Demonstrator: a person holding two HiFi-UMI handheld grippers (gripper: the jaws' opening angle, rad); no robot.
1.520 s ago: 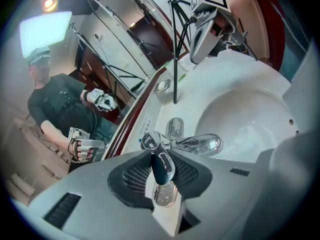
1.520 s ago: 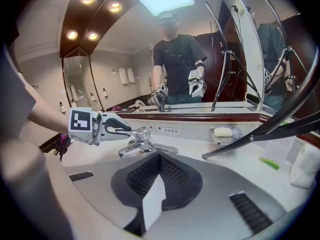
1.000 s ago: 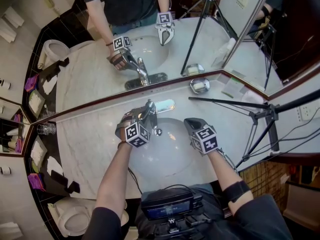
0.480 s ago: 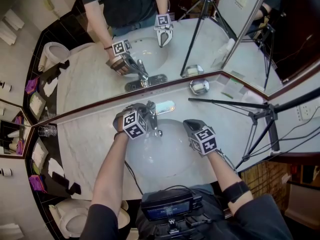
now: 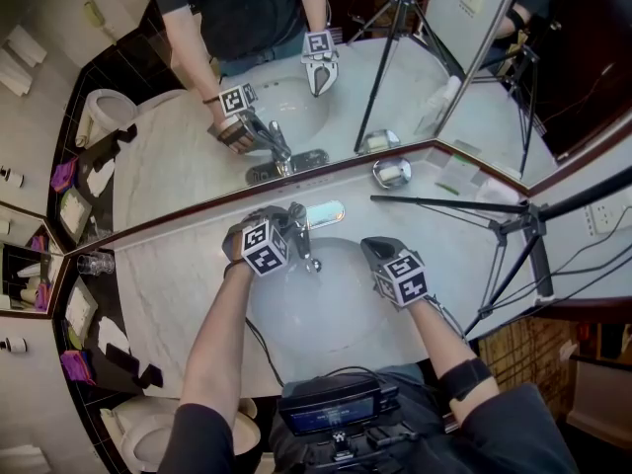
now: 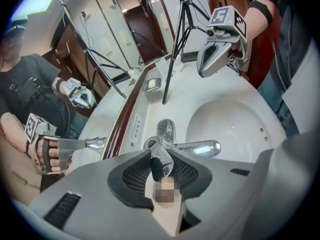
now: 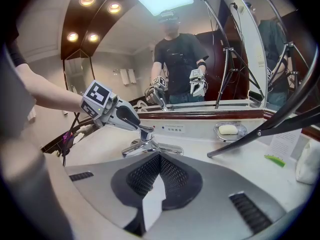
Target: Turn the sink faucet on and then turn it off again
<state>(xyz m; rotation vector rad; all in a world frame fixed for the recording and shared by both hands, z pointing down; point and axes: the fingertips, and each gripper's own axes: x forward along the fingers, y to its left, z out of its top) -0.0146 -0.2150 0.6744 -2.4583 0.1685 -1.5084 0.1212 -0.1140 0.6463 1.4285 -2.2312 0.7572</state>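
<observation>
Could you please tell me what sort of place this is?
Probably a hotel bathroom: a marble vanity with a sink basin and chrome faucet, a wide mirror behind it, and a toilet beside it.

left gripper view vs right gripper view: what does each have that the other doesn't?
Only the left gripper view: the faucet lever seen head-on, clamped between the left gripper pads; the sink basin; the right gripper hanging above it.
Only the right gripper view: the left gripper's hold on the lever seen side-on; the right gripper's jaws close up, shut and empty; a green item at far right.
Both: the faucet spout, the soap dish, a tripod leg.
</observation>
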